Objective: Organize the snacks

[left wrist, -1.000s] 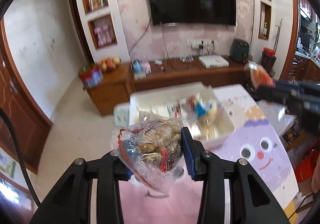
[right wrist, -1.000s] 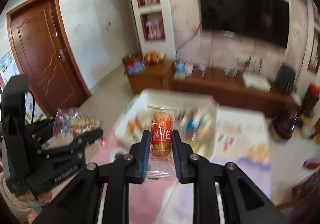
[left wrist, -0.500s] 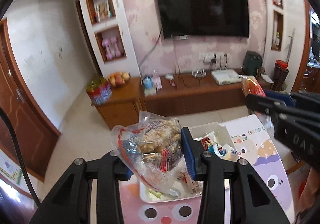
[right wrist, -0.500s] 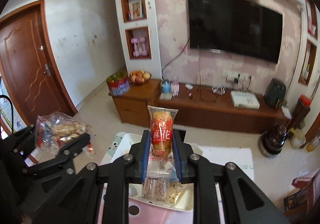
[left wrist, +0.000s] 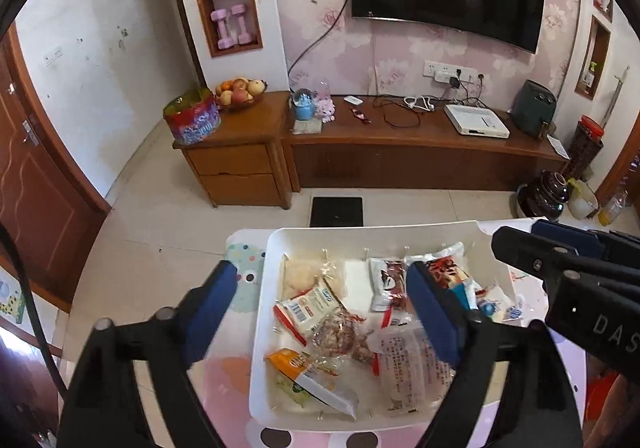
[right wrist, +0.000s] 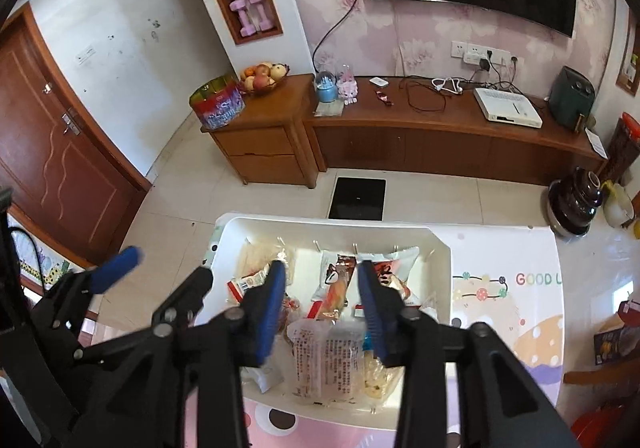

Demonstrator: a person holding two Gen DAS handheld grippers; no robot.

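A white bin (left wrist: 276, 244) (right wrist: 442, 248) full of several wrapped snacks stands on the cartoon-print table. My left gripper (left wrist: 320, 288) is open and empty above the bin's left half. My right gripper (right wrist: 322, 282) is open and empty above the bin's middle. The clear bag of brown snacks (left wrist: 340, 336) lies in the bin. A clear packet with red print (right wrist: 324, 356) (left wrist: 408, 368) lies near the bin's front. The right gripper also shows at the right of the left wrist view (left wrist: 560, 264); the left gripper shows at the left of the right wrist view (right wrist: 116, 264).
The table has a pink and white cartoon cover (right wrist: 504, 288). Beyond its far edge is tiled floor with a black scale (left wrist: 337, 211), then a wooden TV cabinet (left wrist: 400, 156). A wooden door (right wrist: 52, 168) is at the left. Jars (right wrist: 574, 204) stand on the floor at right.
Both grippers came down over the bin and opened. The bag of brown snacks left my left gripper and the red packet left my right gripper; both now lie in the bin.
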